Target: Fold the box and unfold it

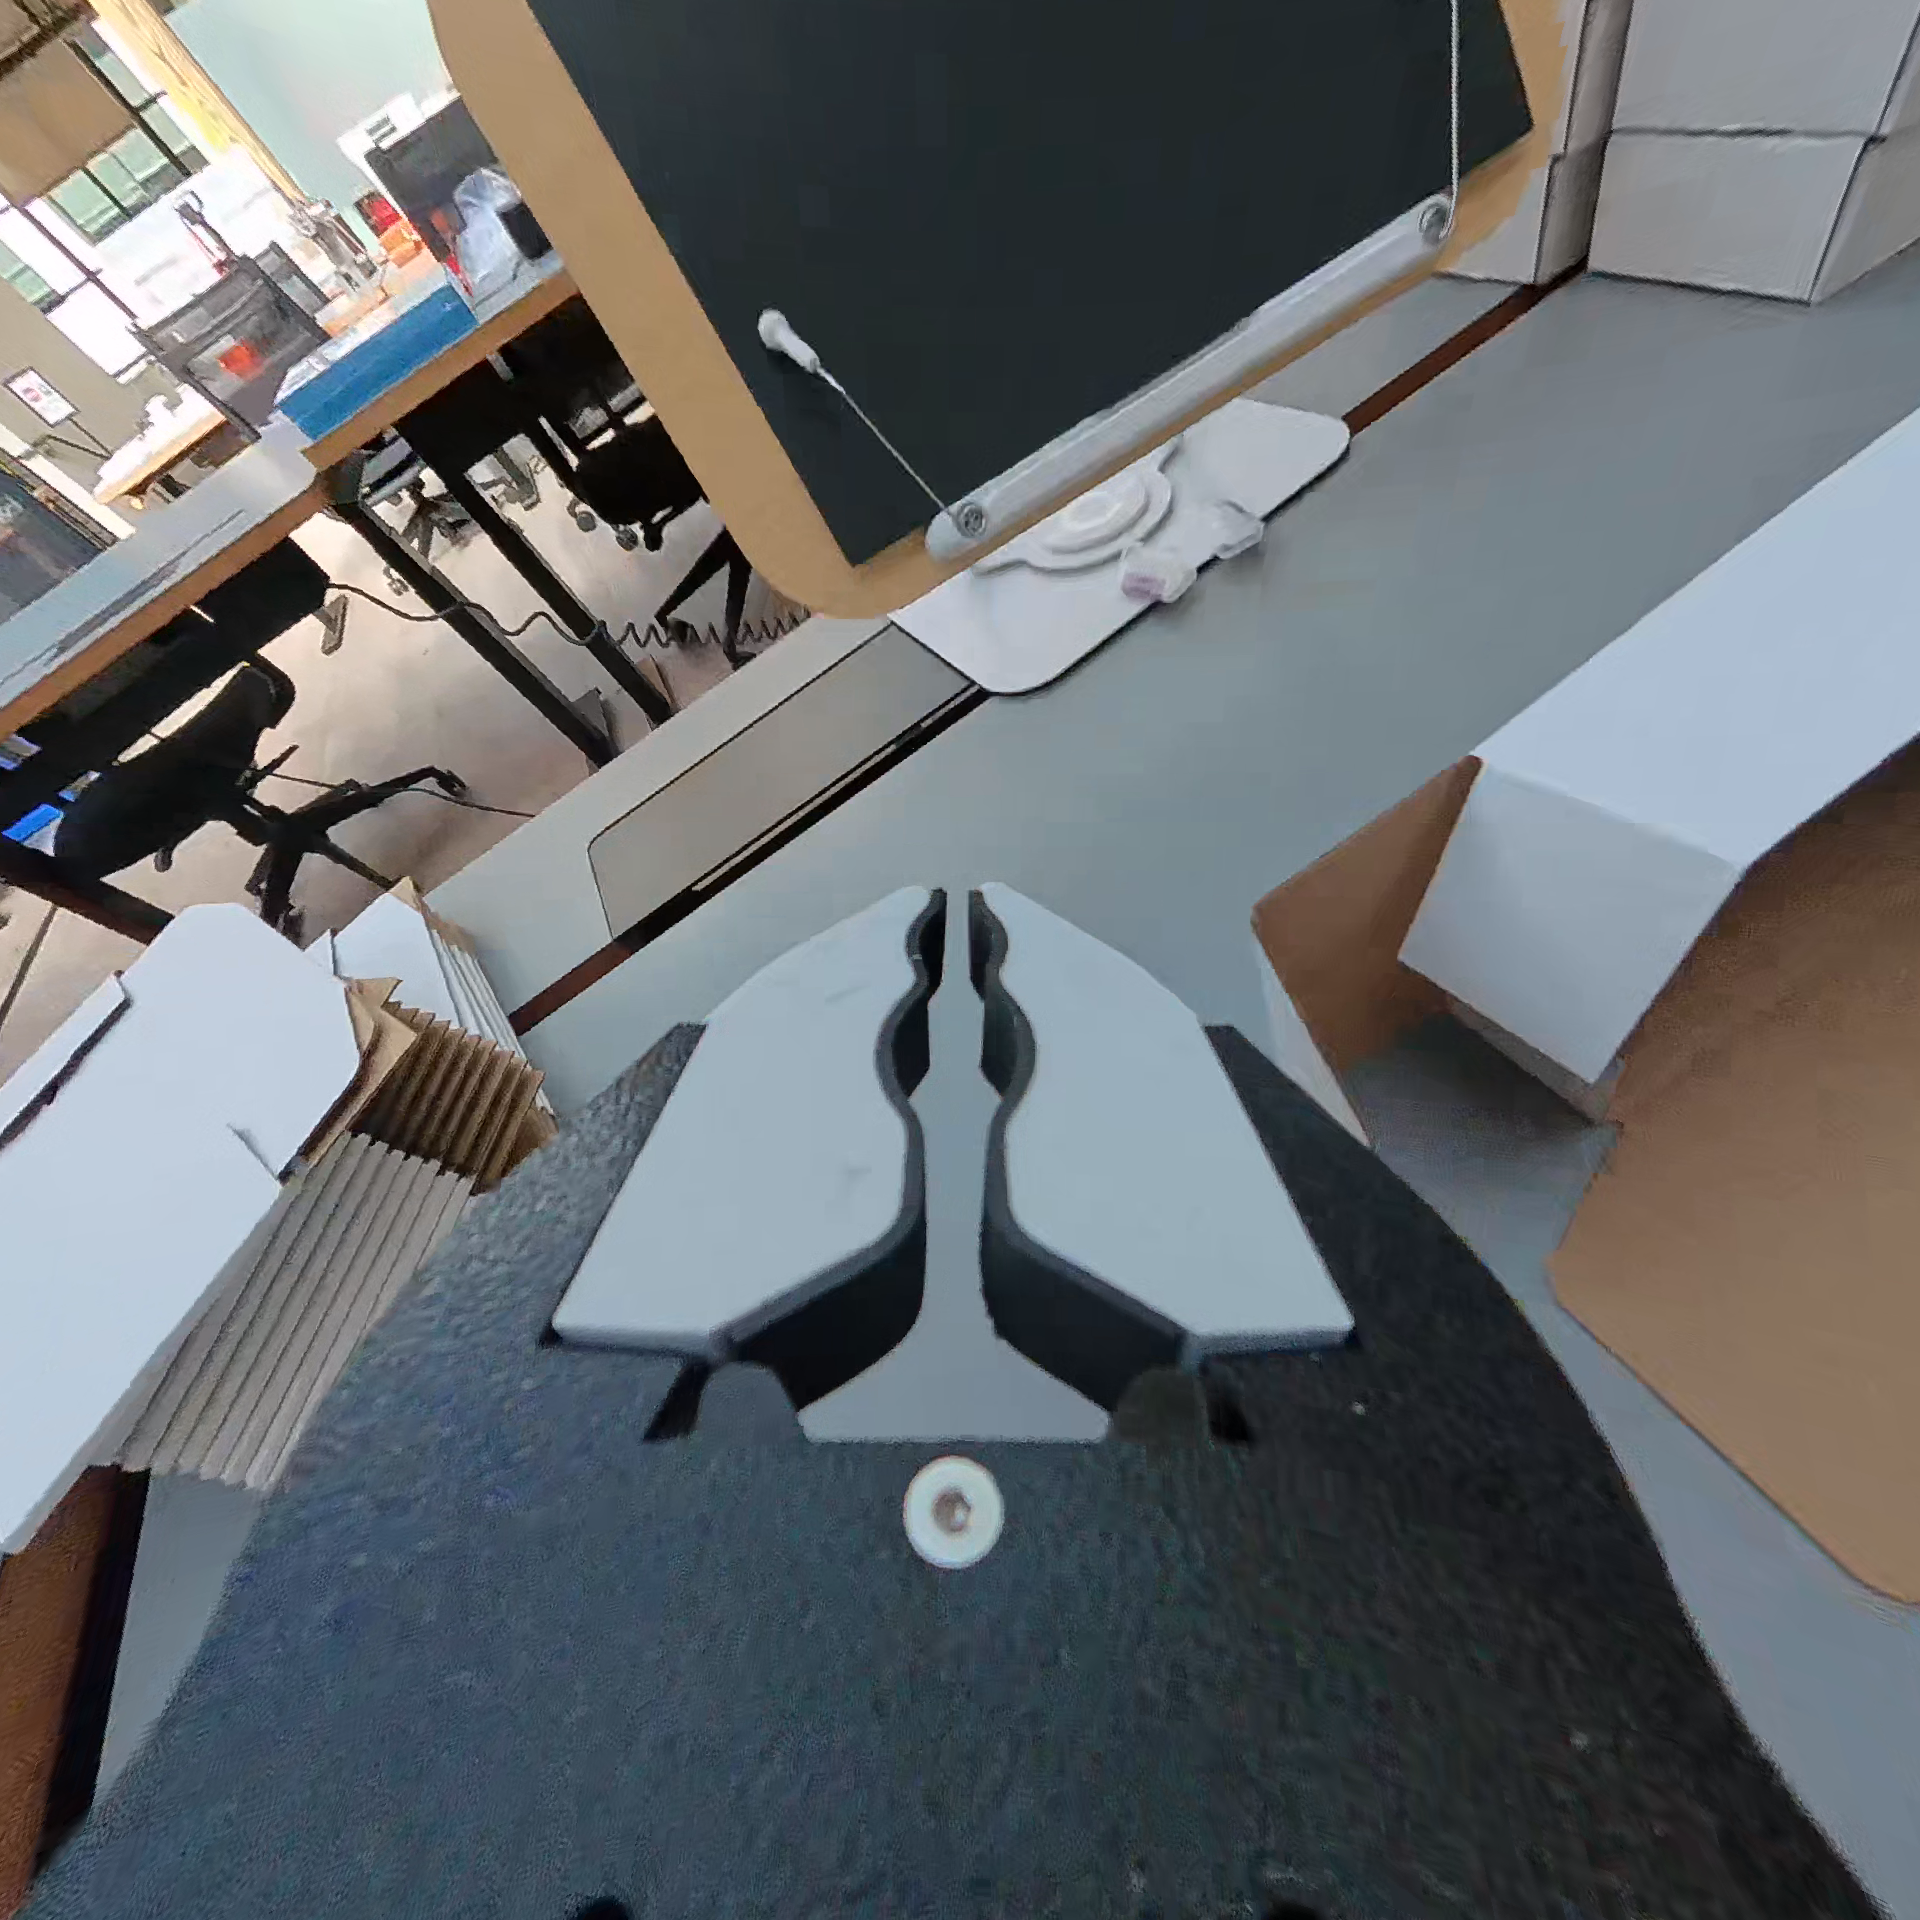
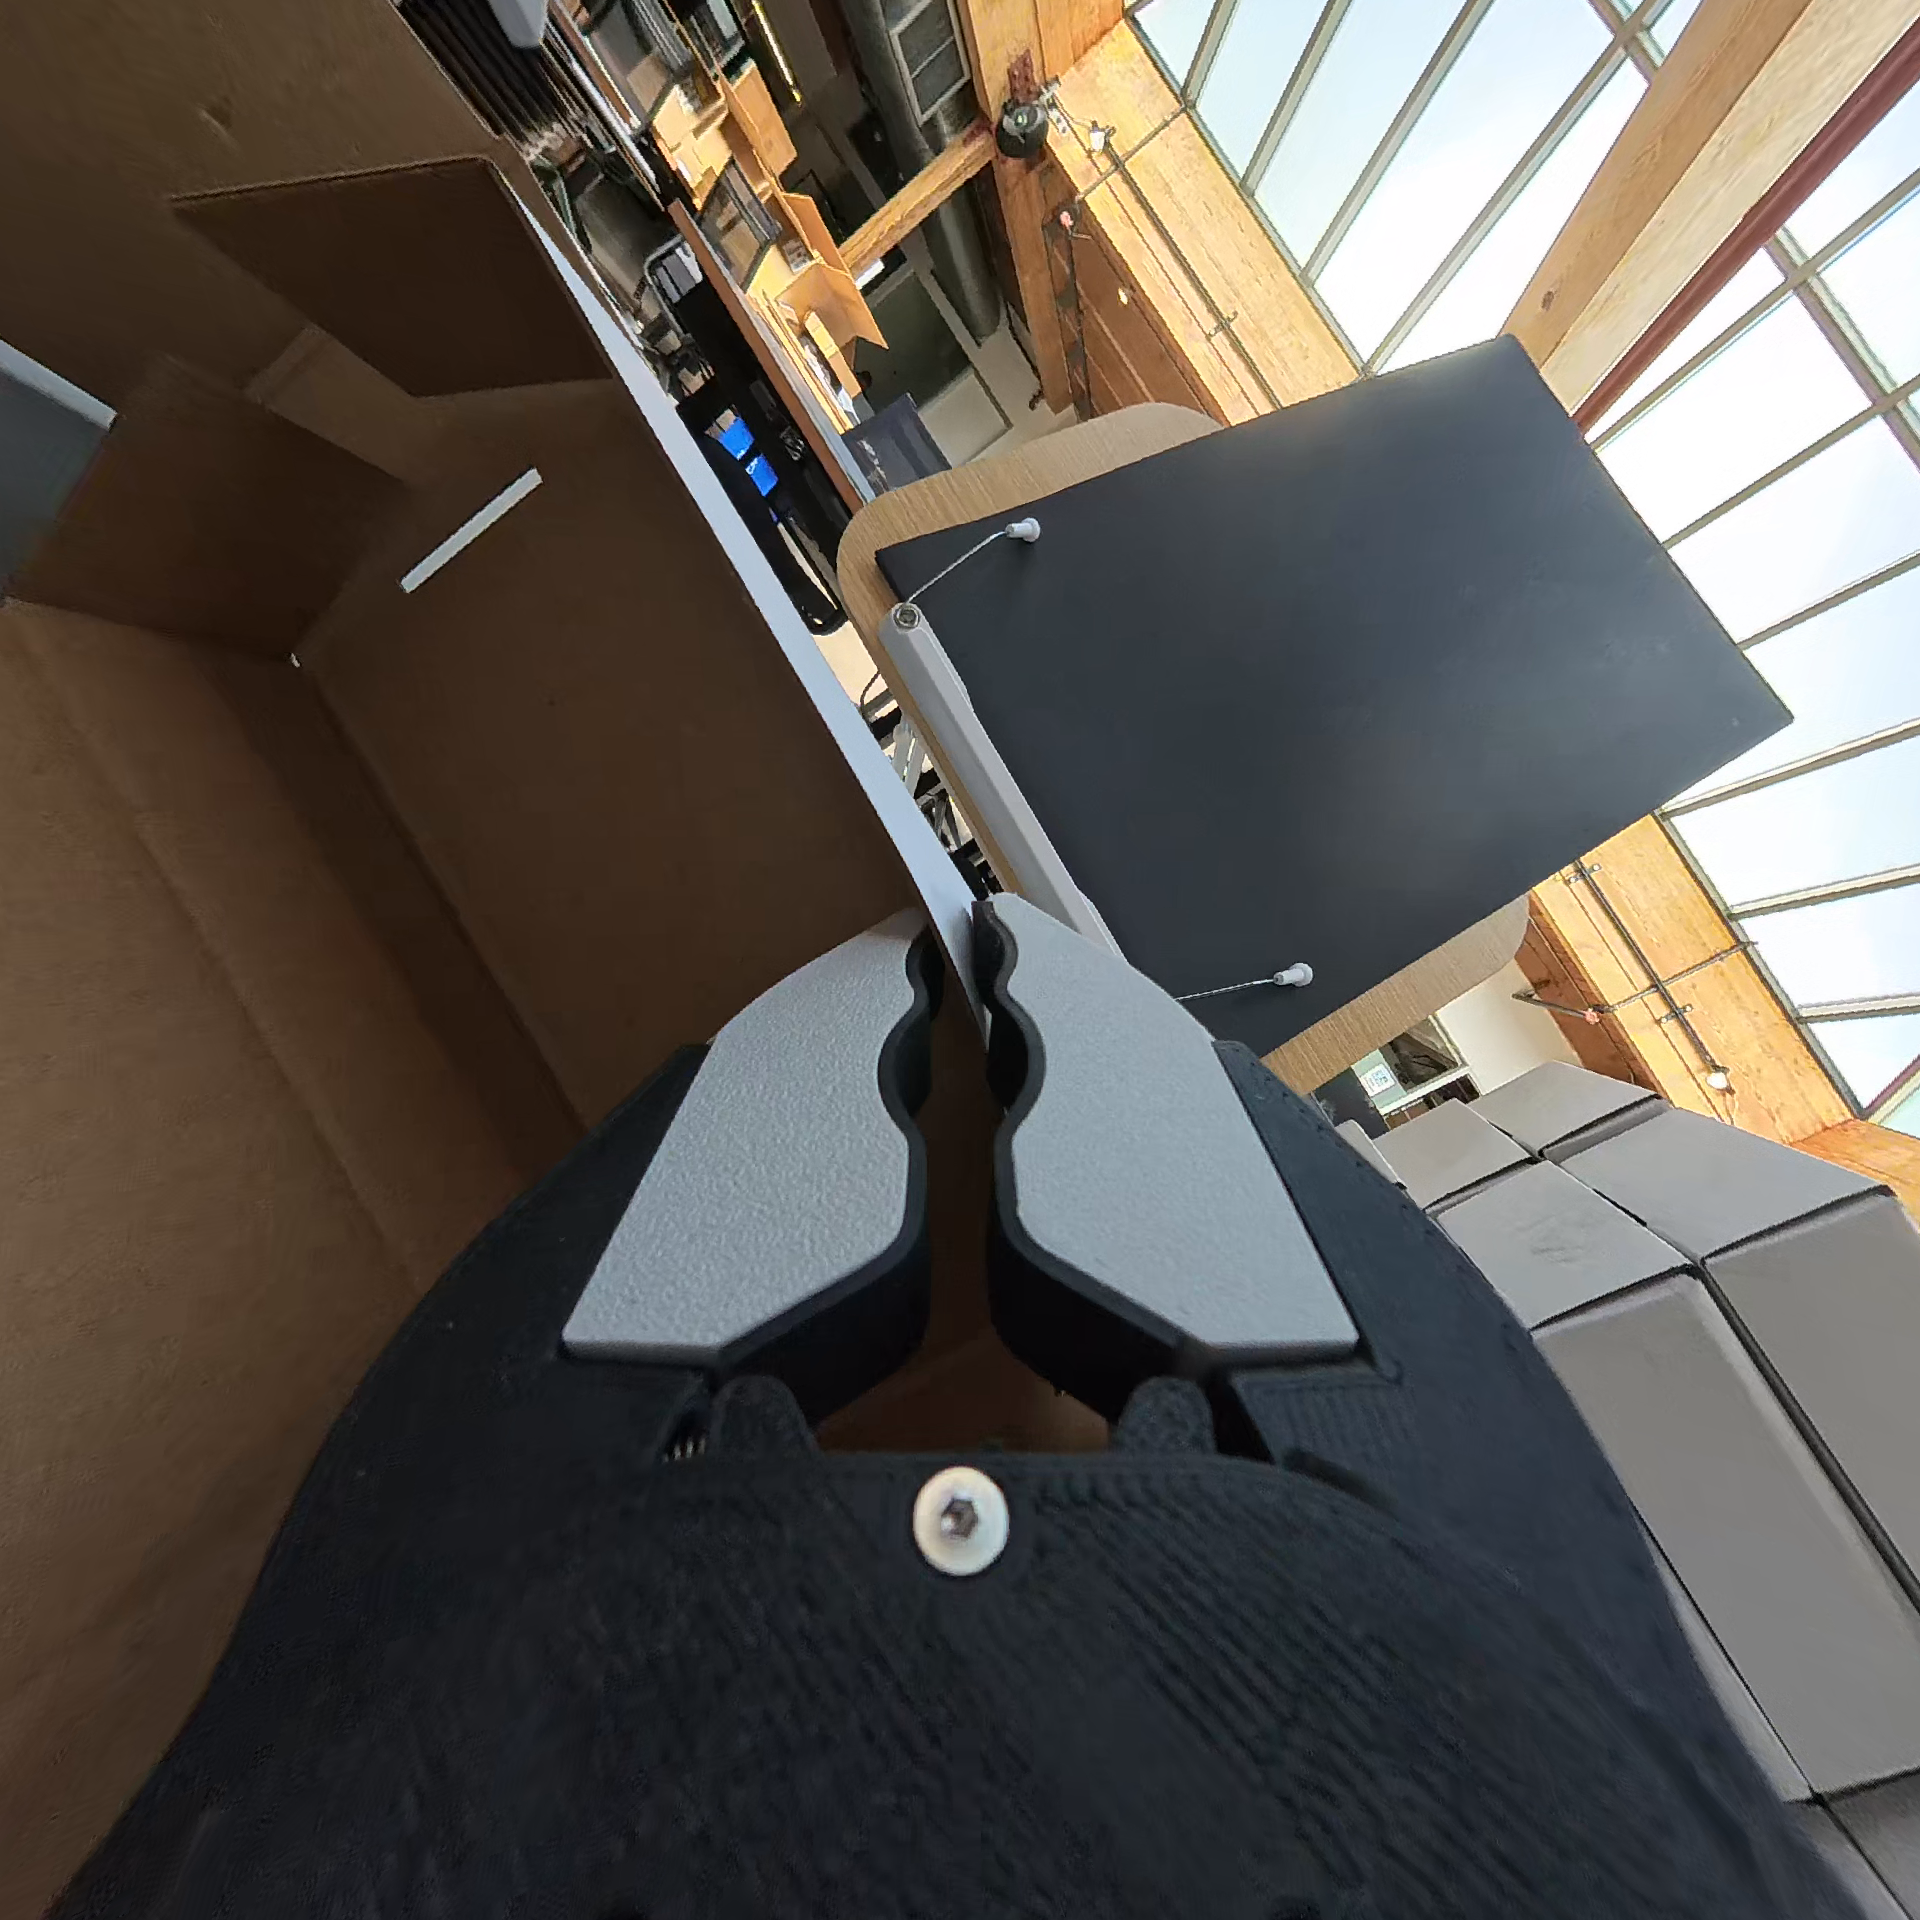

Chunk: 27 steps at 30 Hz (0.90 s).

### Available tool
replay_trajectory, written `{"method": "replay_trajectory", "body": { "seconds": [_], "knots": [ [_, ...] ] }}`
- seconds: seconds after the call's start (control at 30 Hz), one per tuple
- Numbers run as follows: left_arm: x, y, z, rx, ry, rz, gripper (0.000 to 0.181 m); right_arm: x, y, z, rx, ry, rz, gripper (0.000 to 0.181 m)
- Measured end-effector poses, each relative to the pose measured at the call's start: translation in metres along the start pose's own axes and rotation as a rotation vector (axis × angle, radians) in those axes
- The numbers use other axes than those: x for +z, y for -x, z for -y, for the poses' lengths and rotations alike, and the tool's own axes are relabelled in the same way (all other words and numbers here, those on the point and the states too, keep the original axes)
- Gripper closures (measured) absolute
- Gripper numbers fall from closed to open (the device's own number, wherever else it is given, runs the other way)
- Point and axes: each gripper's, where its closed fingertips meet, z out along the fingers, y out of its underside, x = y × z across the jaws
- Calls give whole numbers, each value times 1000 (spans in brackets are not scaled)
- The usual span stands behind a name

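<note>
The box (image 1: pixel 1621 894) is cardboard, white outside and brown inside, partly set up on the grey table at the right of the left wrist view. My left gripper (image 1: pixel 957 904) is shut and empty, hovering over the table to the left of the box. In the right wrist view the box's brown inside (image 2: pixel 312 831) fills the left half. My right gripper (image 2: pixel 961 925) is shut on the thin white edge of the box's wall (image 2: pixel 821 665), which runs up and away from the fingertips. A slot (image 2: pixel 470 532) shows in that wall.
A stack of flat white and brown box blanks (image 1: pixel 208 1195) lies at the left. A black board on a white stand (image 1: pixel 1039 208) stands at the table's far side. Folded white boxes (image 2: pixel 1662 1299) are piled at the right. The table edge (image 1: pixel 582 977) drops off left.
</note>
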Motion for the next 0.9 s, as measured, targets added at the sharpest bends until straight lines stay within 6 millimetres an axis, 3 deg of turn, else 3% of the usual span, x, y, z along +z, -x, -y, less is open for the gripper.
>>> {"method": "replay_trajectory", "body": {
  "seconds": [0.1, 0.33, 0.47, 0.53, 0.7, 0.9],
  "knots": [
    [35, 2, -31, 12, 122, -97, 150, 2, 0, -1, -7, 10, 3, 175],
    [72, -38, -38, 62, 77, -257, 140, 3, 0, -3, -74, 65, -35, 175],
    [69, -47, -40, -29, 64, -242, 160, 5, -1, -7, -253, 184, -81, 178],
    [62, -58, -40, -101, 40, -255, 181, 6, -2, -9, -278, 232, -94, 178],
    [48, -63, -43, -240, 18, -122, 181, 7, -3, -12, -311, 311, -122, 179],
    [33, -76, -40, -238, -5, -24, 181, 9, -2, -12, -343, 350, -135, 179]
  ]
}}
